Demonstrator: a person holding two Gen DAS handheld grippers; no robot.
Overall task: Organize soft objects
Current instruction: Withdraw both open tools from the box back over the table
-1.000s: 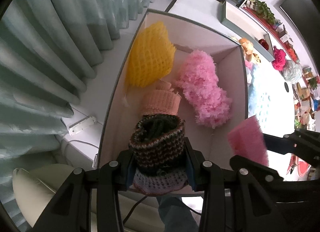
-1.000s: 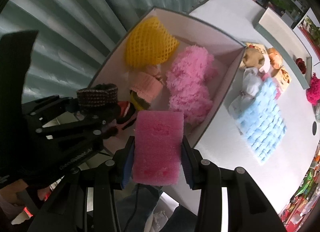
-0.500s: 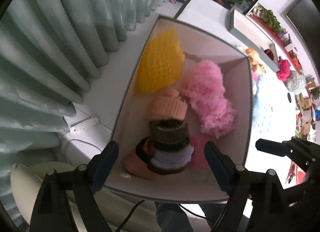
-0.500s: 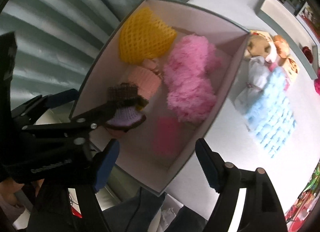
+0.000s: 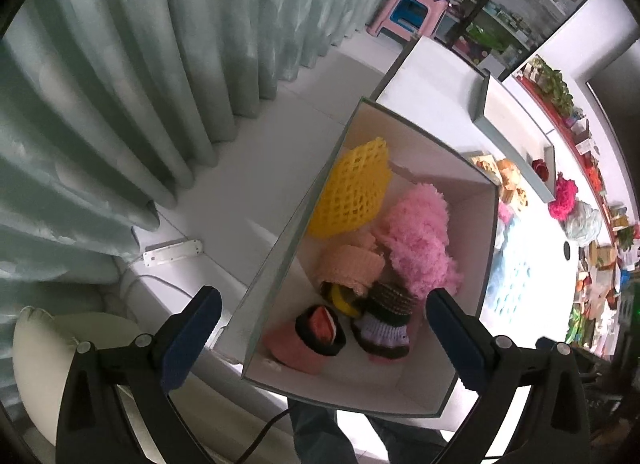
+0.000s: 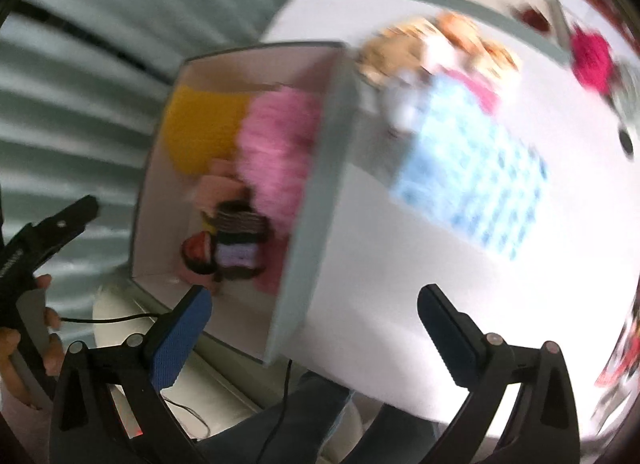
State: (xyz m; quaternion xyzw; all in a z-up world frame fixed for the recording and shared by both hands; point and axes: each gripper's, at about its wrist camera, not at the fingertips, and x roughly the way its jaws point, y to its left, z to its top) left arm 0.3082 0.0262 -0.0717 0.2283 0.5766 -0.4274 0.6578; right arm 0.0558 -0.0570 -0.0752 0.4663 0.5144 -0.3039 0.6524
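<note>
With both the left gripper [image 5: 320, 328] and right gripper [image 6: 314, 326] opening empty, several soft items are lying inside the box [image 5: 490, 248], while a blue knit [image 6: 476, 184] and plush toys [image 6: 404, 60] are waiting just beside it.

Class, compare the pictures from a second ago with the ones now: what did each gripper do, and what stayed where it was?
The left gripper let go of the striped knit piece, which now lies in the box. The right gripper dropped its pink sponge there and swung toward the table. Both jaws are opening, empty. The yellow net and pink fluff stayed put.
</note>
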